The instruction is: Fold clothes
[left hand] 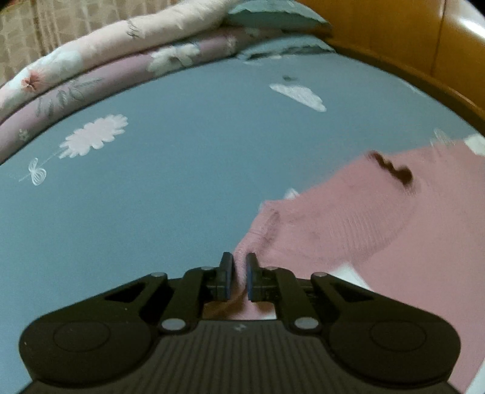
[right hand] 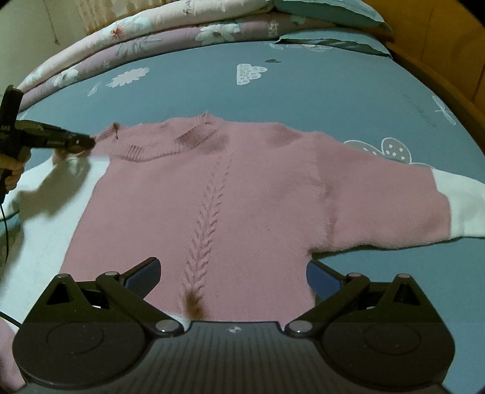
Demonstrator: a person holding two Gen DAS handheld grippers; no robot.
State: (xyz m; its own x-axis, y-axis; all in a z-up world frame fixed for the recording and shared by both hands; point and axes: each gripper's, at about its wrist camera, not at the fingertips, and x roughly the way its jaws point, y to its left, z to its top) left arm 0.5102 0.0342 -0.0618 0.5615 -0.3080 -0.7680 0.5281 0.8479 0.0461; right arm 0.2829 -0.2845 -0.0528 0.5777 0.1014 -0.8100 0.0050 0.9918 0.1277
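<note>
A pink knitted sweater [right hand: 248, 188] with white cuffs lies front-up on the blue bedsheet [right hand: 318, 91], with a braid down its middle and its right sleeve [right hand: 394, 197] stretched out. My left gripper [left hand: 239, 263] is shut on the pink sweater [left hand: 363, 218] at its shoulder edge. In the right wrist view that left gripper [right hand: 88, 142] pinches the shoulder left of the neckline, and the left sleeve [right hand: 60, 194] lies folded beneath it. My right gripper [right hand: 233, 272] stands open over the sweater's hem, with nothing between its fingers.
A folded floral quilt [right hand: 136, 33] and teal pillows [right hand: 330, 15] line the far side of the bed. A wooden bed frame [left hand: 394, 36] curves along the right. A person's hand [right hand: 10, 169] holds the left tool, with a black cable [right hand: 4, 230] trailing down.
</note>
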